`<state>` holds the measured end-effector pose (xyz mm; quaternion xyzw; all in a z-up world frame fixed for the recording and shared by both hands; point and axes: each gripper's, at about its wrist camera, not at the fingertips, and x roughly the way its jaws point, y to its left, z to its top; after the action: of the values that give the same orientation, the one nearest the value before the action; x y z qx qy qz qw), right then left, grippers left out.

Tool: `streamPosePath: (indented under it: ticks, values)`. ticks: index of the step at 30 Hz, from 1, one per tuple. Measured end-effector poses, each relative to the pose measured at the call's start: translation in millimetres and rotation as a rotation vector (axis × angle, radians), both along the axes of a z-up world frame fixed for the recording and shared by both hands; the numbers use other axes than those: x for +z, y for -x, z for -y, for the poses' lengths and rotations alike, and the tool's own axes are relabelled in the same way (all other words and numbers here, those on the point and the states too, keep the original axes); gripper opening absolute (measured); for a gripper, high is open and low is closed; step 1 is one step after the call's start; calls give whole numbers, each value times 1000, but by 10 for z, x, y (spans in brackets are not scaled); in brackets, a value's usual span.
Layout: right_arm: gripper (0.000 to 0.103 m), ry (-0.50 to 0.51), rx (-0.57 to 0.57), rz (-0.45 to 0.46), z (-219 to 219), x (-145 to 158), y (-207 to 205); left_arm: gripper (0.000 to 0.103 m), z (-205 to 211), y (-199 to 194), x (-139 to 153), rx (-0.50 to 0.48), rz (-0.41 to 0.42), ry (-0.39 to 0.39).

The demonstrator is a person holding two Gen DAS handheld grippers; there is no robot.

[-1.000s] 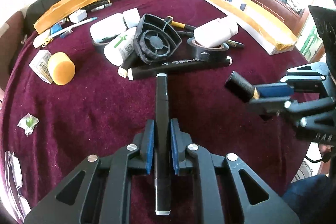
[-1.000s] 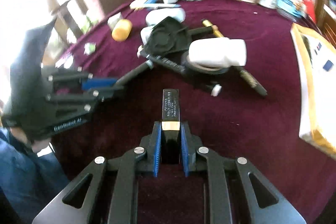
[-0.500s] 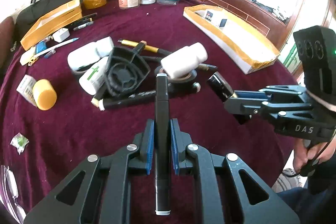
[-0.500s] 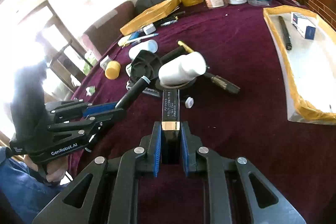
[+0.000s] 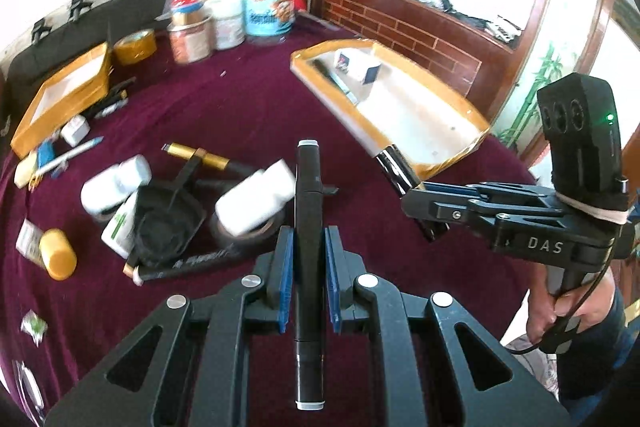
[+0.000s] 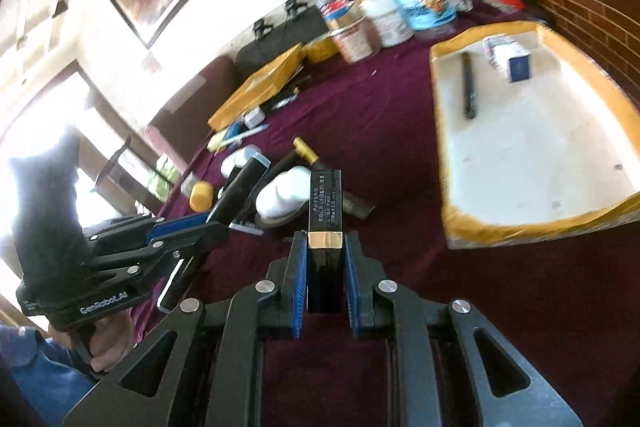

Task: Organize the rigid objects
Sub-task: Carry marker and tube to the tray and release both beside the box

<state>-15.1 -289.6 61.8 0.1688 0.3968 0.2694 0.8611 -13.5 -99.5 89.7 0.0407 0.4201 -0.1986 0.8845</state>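
My left gripper is shut on a black marker with white ends, held lengthwise above the maroon cloth. In the right wrist view the same gripper and marker show at the left. My right gripper is shut on a black rectangular case with a gold band. It hangs just short of the near corner of a white tray edged in yellow tape. The left wrist view shows this gripper and case at the tray's near end.
In the tray lie a black pen and a small blue and white box. A heap with white bottles, a black fan housing and a gold-handled tool lies mid-table. Jars stand at the back, a second yellow-edged tray at the left.
Both grippers have risen and swung towards the tray on the right, each still holding its object. The right gripper has rolled, so its view now tilts.
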Motion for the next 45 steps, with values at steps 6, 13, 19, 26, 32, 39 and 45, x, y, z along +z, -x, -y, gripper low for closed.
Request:
streamPosePath:
  ticks: [6, 13, 19, 26, 32, 39, 45]
  values:
    - [16, -4, -84, 31, 333, 210, -106, 12, 360, -138, 227, -53, 29, 9]
    - [16, 1, -196, 10, 747, 285, -357, 12, 751, -489, 310, -69, -2, 21]
    - [16, 29, -281, -26, 1095, 285, -761, 12, 1112, -903, 250, -57, -57, 40]
    - [16, 57, -303, -114, 1356, 156, -1233, 12, 1420, -1345, 14, -13, -136, 57]
    - [16, 123, -299, -142, 1436, 141, -1535, 12, 1614, -1635, -136, 41, -176, 36]
    - [16, 179, -293, -202, 1479, 30, -1985, 12, 1731, -1927, -280, 104, -201, 19]
    - [16, 246, -288, -244, 1410, -89, -2251, 12, 1765, -2054, -406, 134, -227, 12]
